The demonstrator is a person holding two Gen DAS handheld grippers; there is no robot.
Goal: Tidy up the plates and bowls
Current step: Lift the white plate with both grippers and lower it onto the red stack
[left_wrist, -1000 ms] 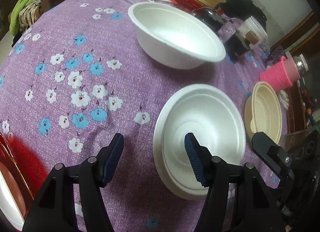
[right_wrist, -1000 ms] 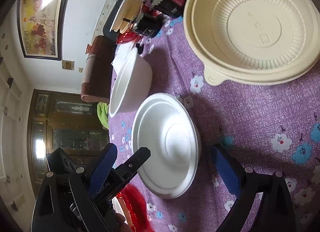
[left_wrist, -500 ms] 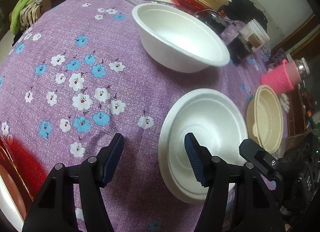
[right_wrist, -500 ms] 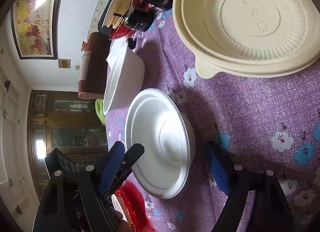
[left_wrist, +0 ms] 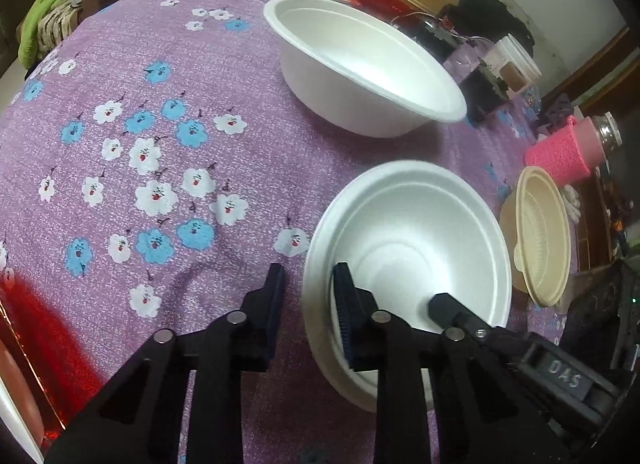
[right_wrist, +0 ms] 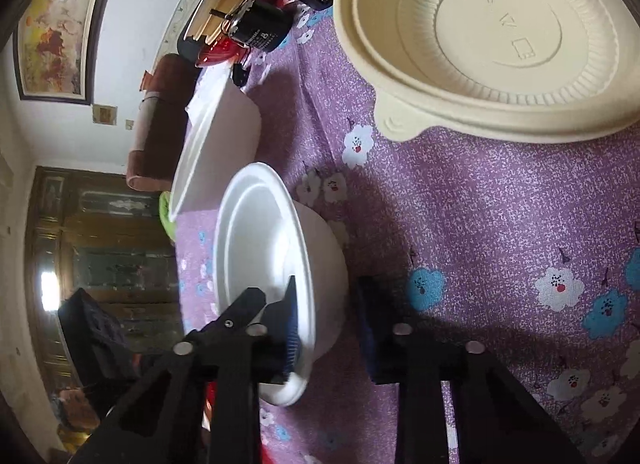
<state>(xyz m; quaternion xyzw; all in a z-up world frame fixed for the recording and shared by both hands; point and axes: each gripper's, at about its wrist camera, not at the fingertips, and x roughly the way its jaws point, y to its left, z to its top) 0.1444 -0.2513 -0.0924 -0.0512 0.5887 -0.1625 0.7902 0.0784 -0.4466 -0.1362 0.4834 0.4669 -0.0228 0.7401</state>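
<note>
On the counter (left_wrist: pixel 168 64) with the purple flowered cloth, the small white foam bowl (left_wrist: pixel 416 240) sits between the big white bowl (left_wrist: pixel 360 68) and the beige plate (left_wrist: pixel 538 240). Both tools straddle its rim, on opposite sides. The left hand-held gripper (left_wrist: pixel 310 304) has one finger inside and one outside, part closed but not pinching yet as far as I can tell. Same with the right hand-held gripper (right_wrist: pixel 328 328). Foam's flimsy, so squeezing hard could crack the rim, and uneven pulls might tip it.
</note>
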